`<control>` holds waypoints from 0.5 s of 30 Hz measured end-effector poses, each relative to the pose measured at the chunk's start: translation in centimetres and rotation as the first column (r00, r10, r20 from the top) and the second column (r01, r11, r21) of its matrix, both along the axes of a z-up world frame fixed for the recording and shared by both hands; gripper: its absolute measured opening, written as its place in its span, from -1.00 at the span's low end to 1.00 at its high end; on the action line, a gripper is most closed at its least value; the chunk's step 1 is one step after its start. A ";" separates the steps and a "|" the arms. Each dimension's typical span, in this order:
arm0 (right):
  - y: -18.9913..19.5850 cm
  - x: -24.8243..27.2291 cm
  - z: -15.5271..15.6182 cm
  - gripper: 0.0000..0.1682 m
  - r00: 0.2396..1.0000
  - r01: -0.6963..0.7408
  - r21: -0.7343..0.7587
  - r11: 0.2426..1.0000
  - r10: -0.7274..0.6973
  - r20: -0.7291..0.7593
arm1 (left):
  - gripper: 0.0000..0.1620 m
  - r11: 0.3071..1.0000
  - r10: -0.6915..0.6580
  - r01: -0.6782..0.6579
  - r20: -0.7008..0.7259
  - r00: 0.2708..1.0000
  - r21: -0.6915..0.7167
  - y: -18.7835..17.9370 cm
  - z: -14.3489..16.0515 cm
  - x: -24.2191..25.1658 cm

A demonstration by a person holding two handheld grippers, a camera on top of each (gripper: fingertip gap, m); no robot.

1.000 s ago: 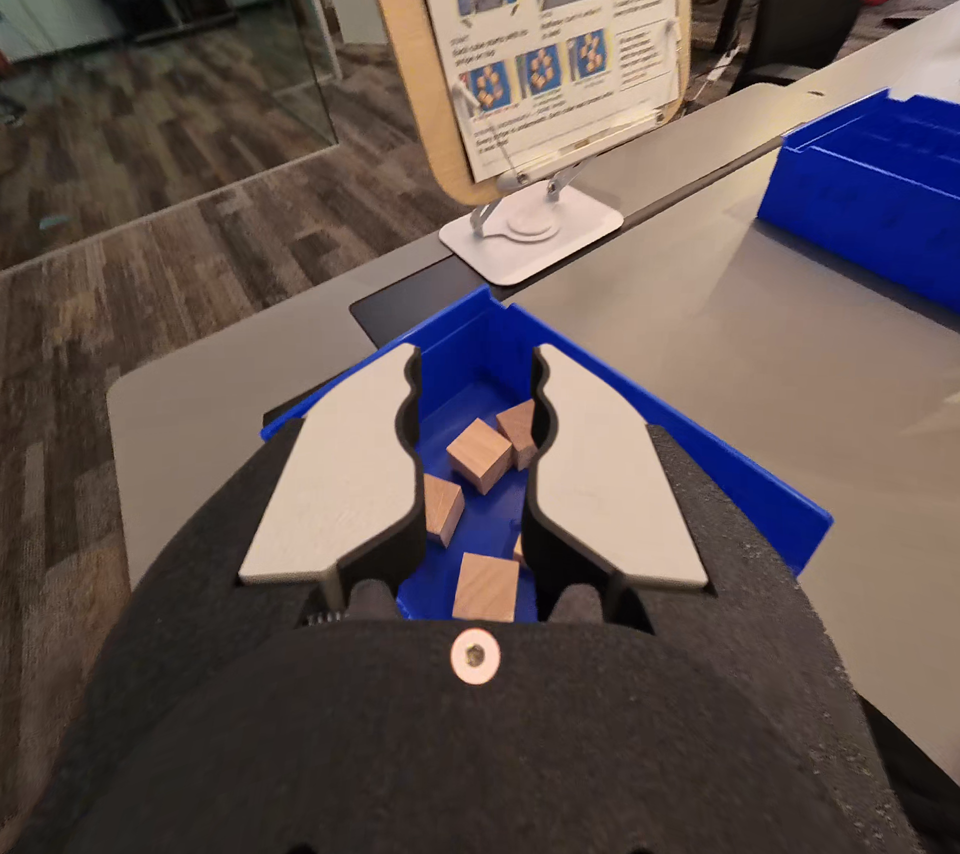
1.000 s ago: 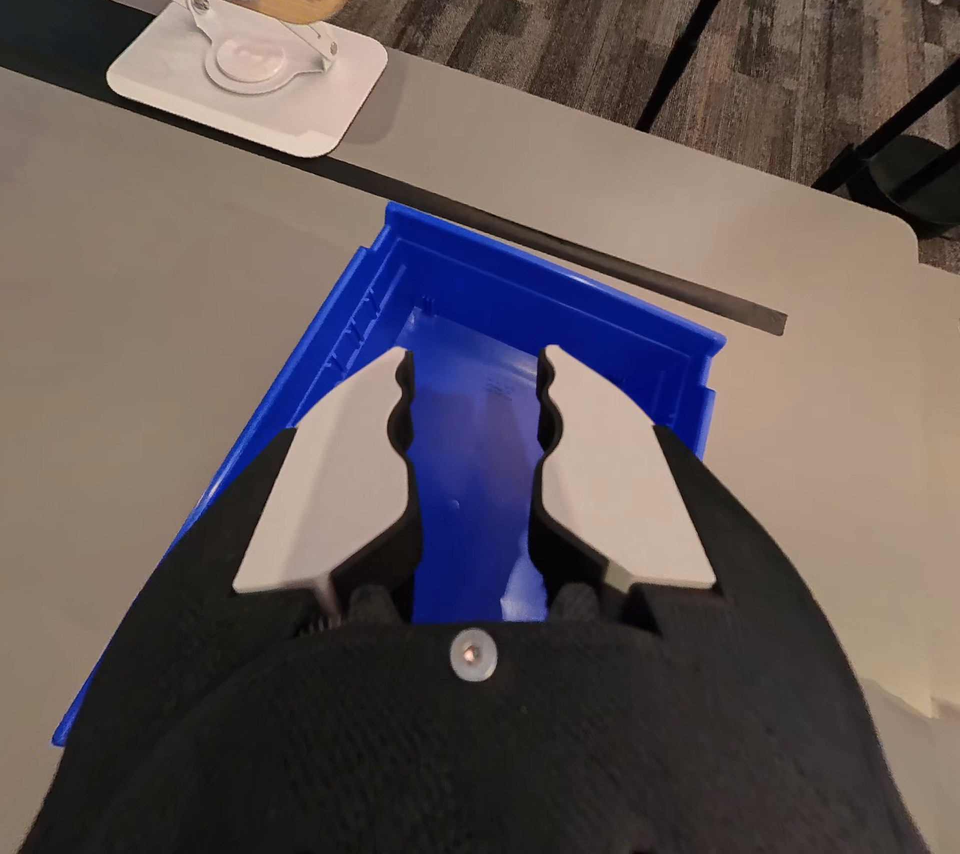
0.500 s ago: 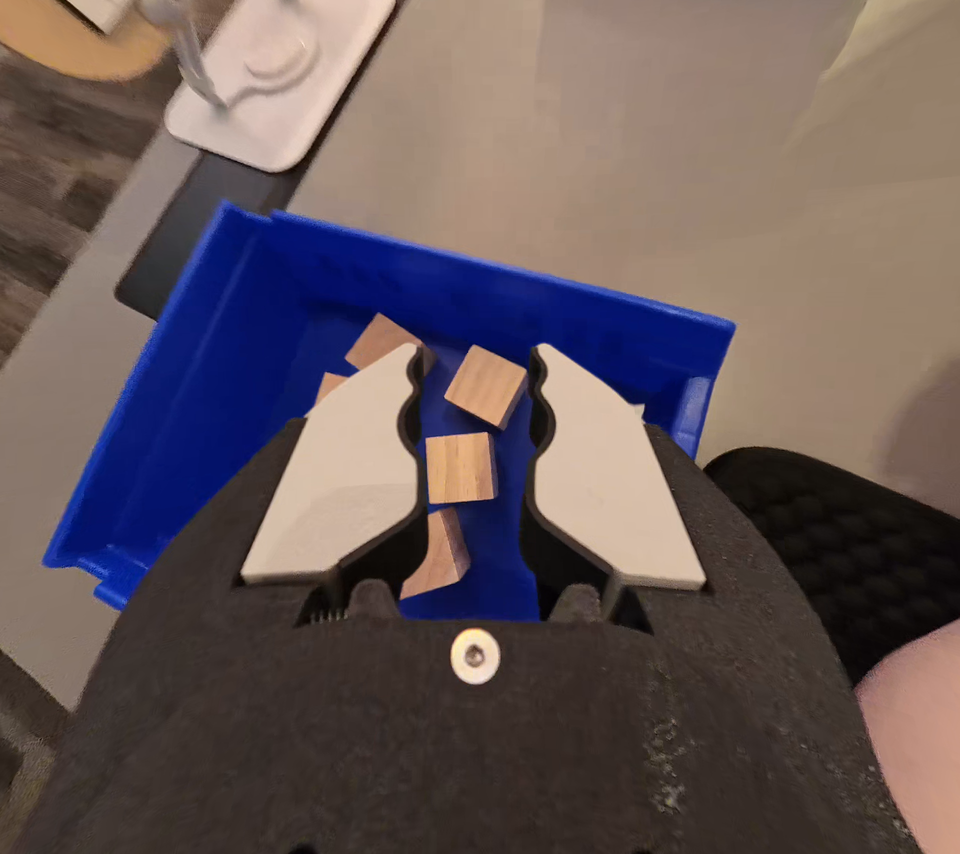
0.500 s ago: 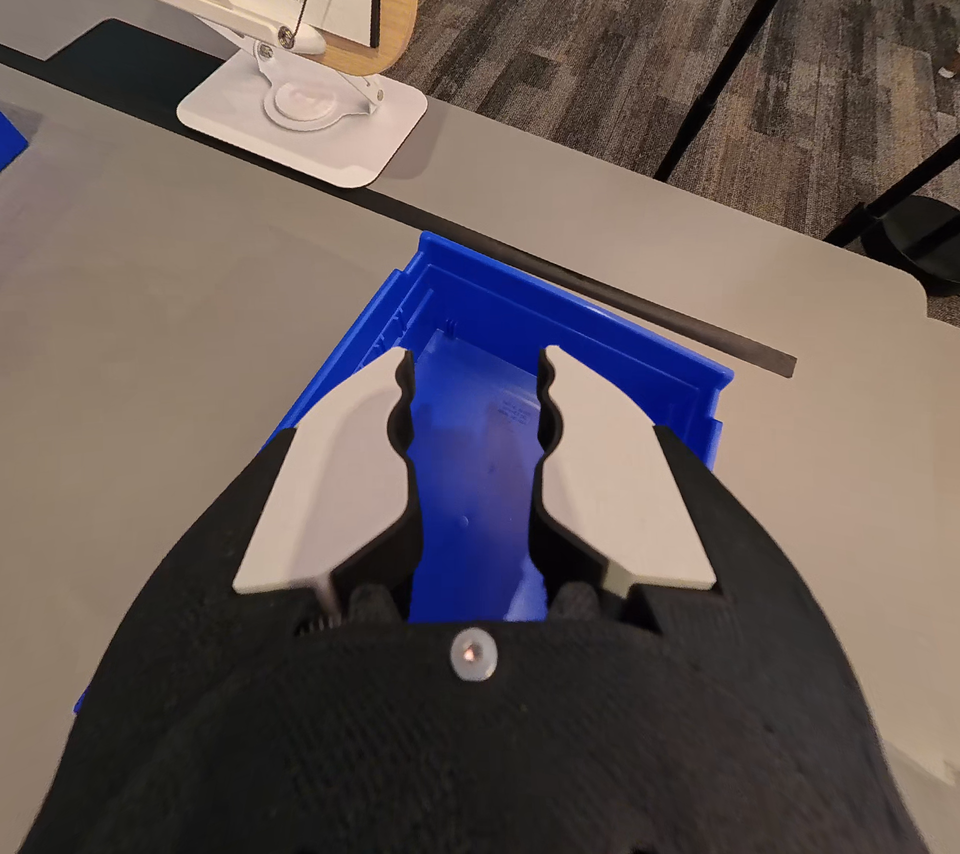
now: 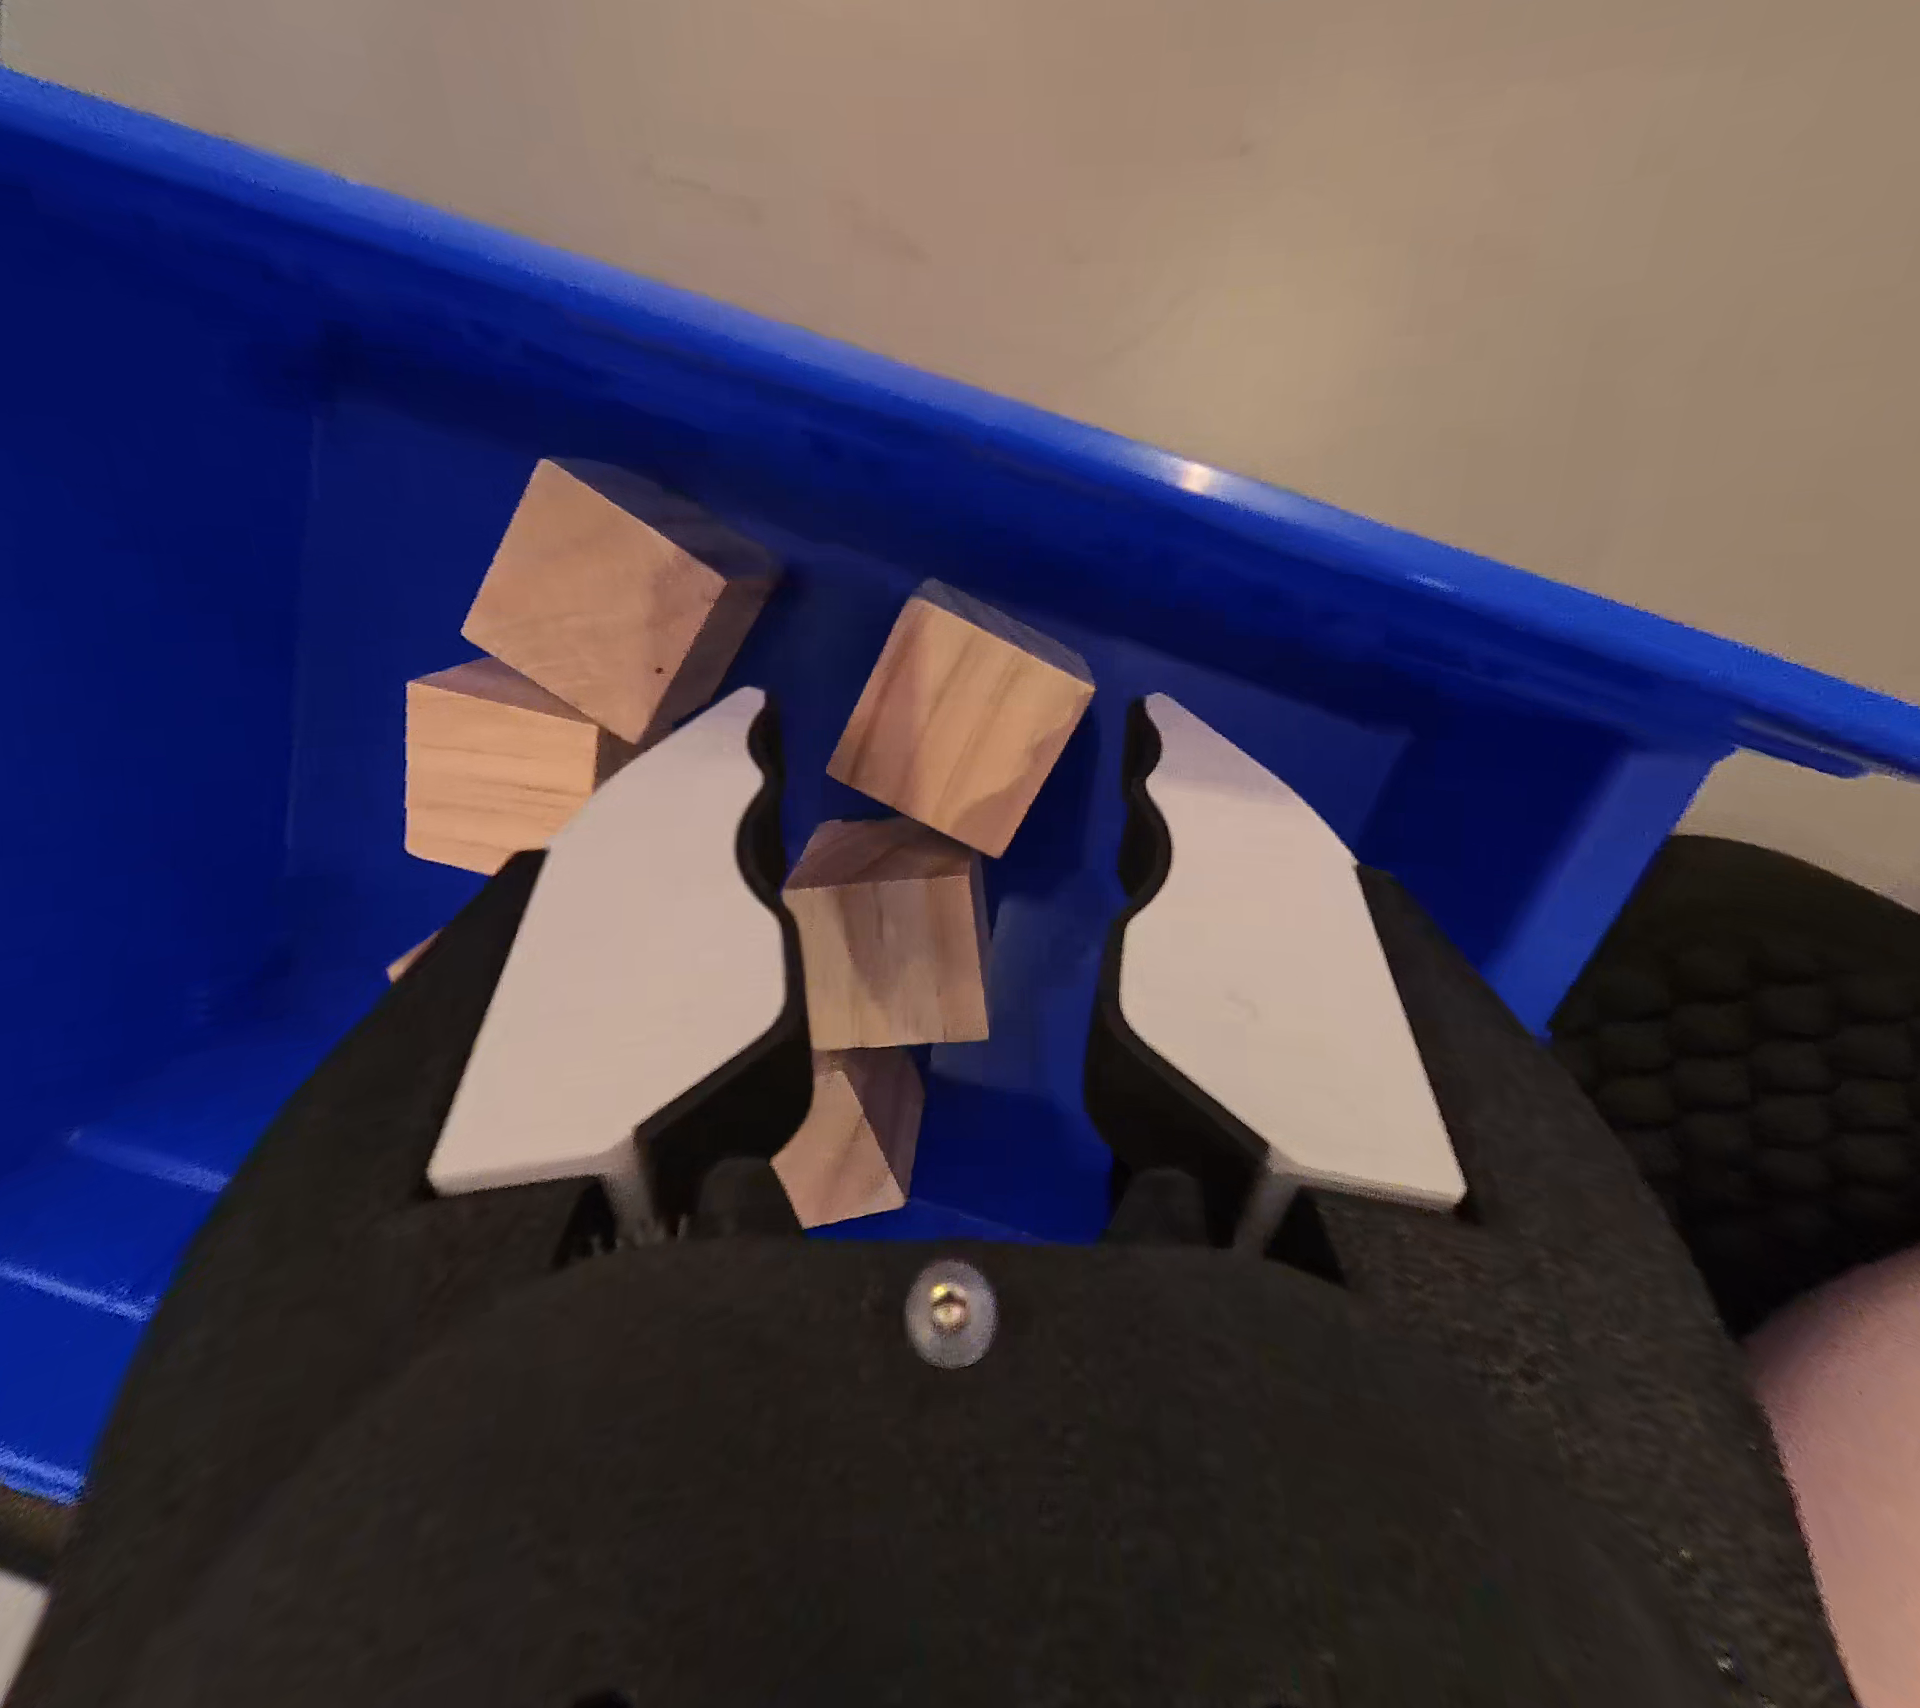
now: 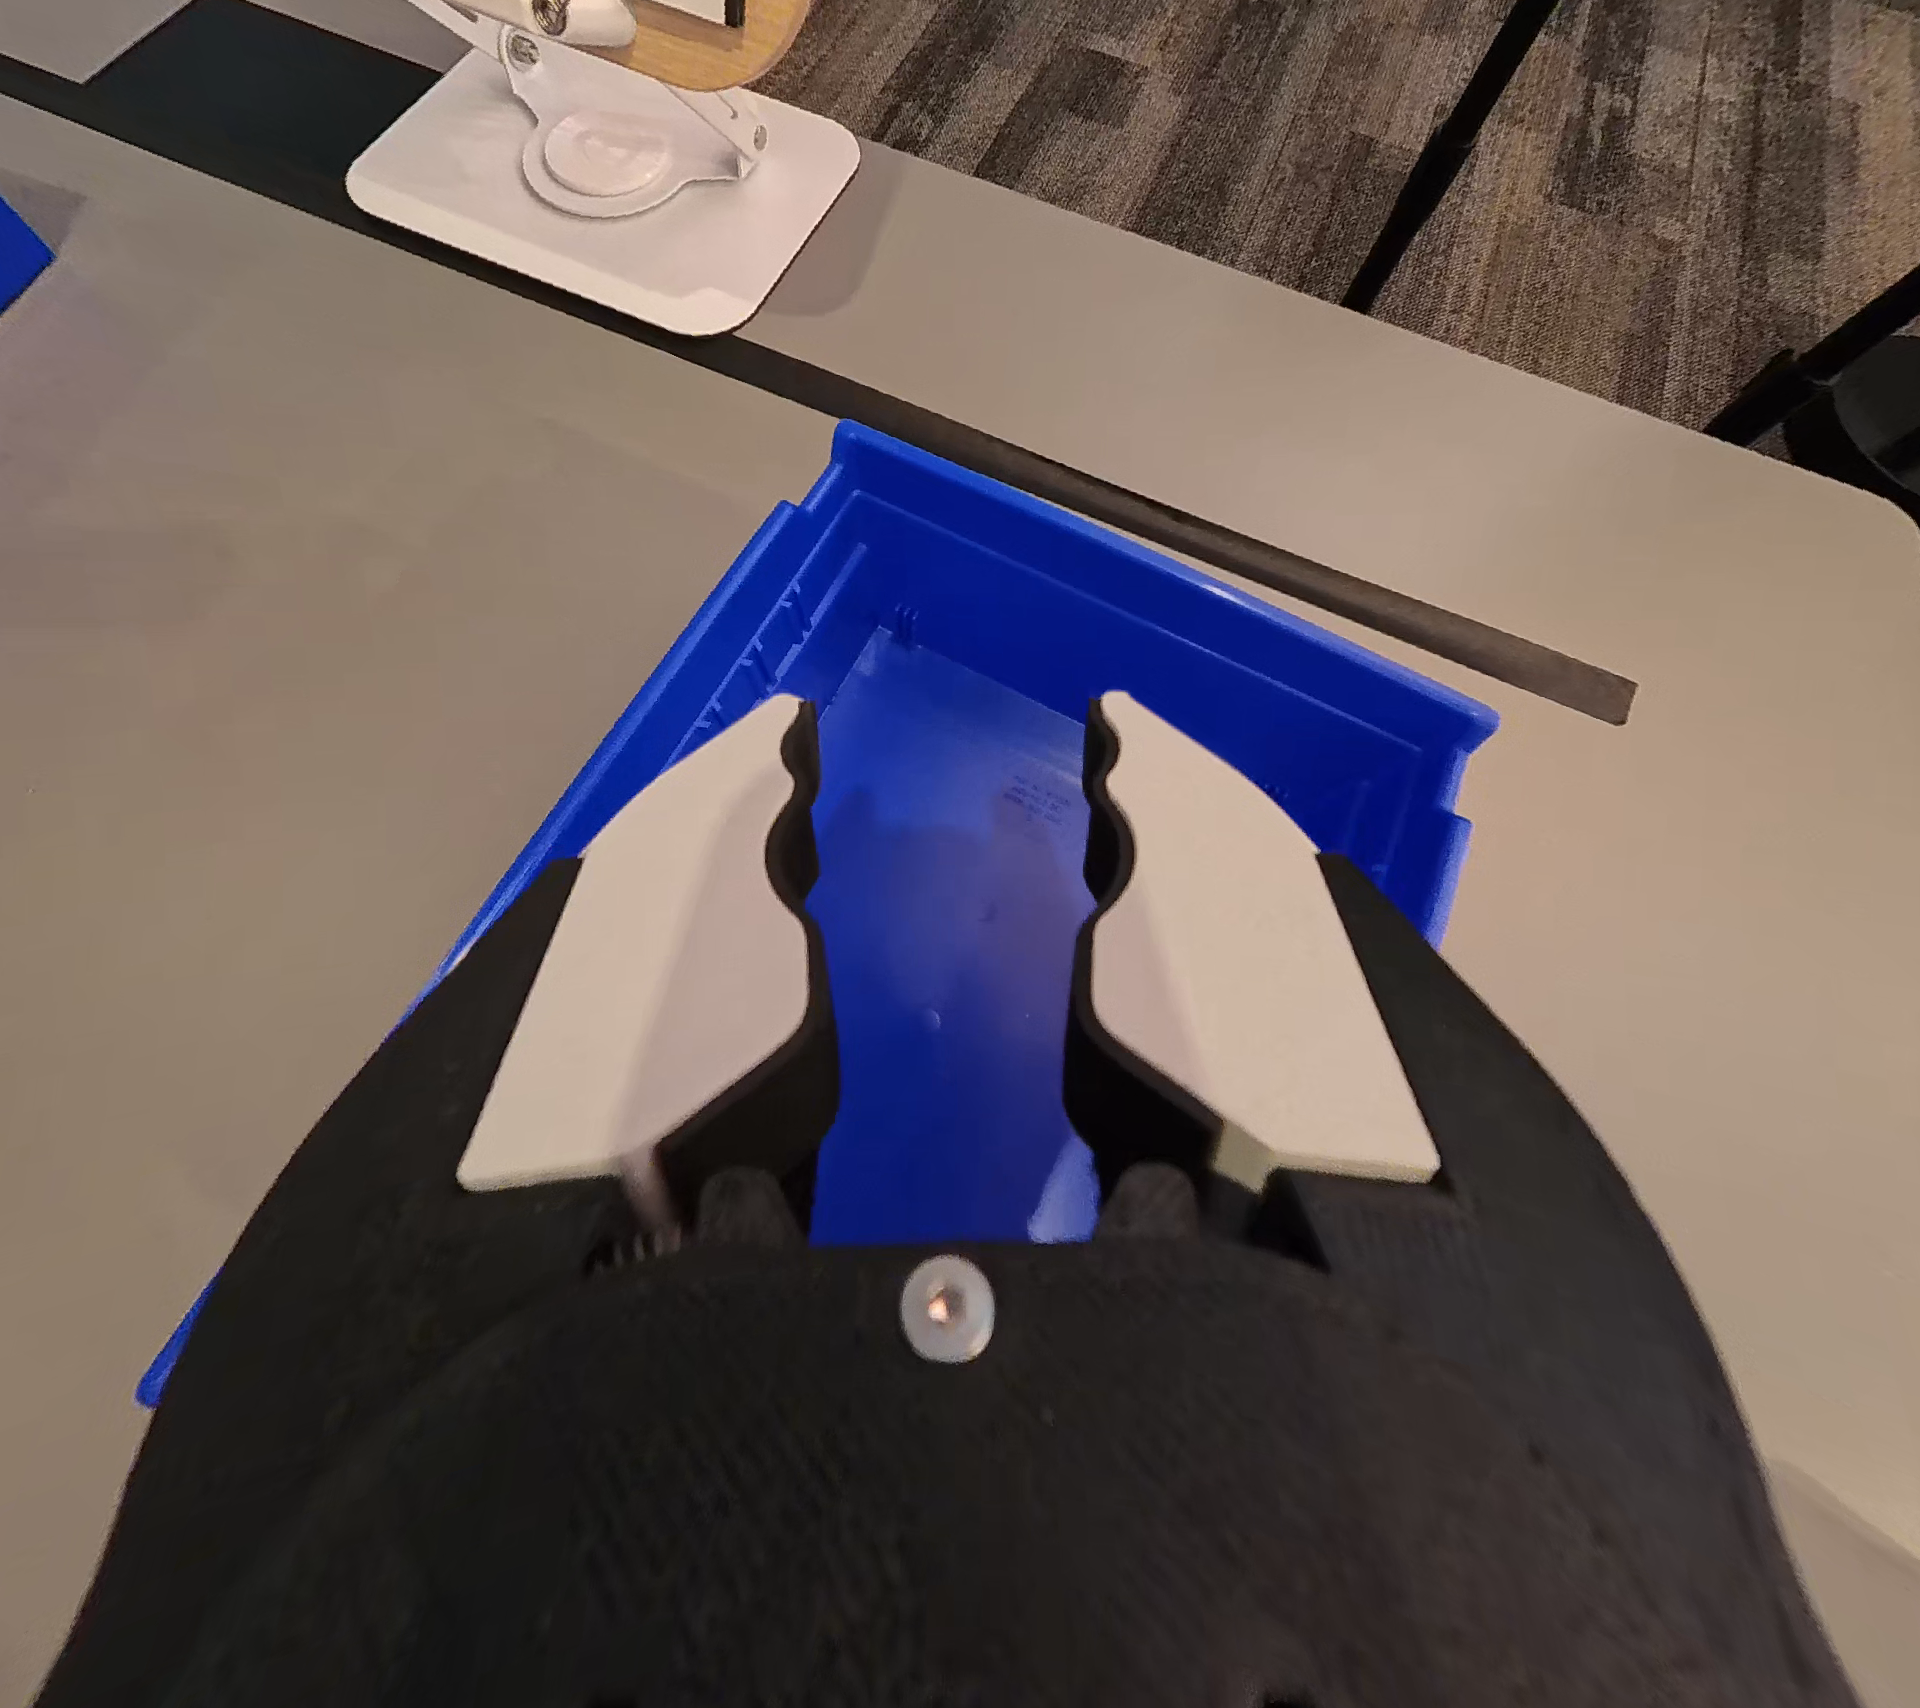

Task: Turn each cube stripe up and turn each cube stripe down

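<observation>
While my left tongs hang wide open over a blue bin on the grey desk, they grip nothing. Wooden cubes lie inside: one between the fingertips at frame centre, another just below it, a third near the tongs' base, and two touching at upper left. No stripe shows on any visible face. My right tongs are likewise spread and empty above a second blue bin, with a white stand at upper left.
</observation>
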State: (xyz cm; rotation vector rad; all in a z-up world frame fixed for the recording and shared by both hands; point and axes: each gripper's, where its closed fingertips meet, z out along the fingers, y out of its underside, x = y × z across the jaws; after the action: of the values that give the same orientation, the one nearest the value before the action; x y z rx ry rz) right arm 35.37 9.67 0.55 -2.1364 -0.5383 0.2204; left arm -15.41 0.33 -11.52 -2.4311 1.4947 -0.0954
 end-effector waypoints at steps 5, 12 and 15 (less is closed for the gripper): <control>0.0 -0.2 -0.5 -0.39 1.000 -0.012 -0.020 1.000 0.012 0.003 | -0.26 0.999 -0.008 0.006 -0.065 0.998 -0.031 0.0 -1.4 -0.4; 0.0 -0.3 -0.9 -0.39 1.000 -0.022 -0.040 0.999 0.022 0.003 | -0.32 0.998 -0.025 0.018 -0.114 0.993 -0.059 -0.1 -2.6 -1.0; 0.0 -0.3 -1.1 -0.39 1.000 -0.024 -0.050 0.998 0.025 0.005 | -0.34 0.997 -0.049 0.041 -0.132 0.990 -0.061 -0.1 -3.1 -0.9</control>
State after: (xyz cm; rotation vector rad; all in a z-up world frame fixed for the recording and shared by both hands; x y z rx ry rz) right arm 35.07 9.65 -0.57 -2.1804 -0.5678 0.2445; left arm -16.32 0.26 -14.66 -2.4937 1.6255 0.0155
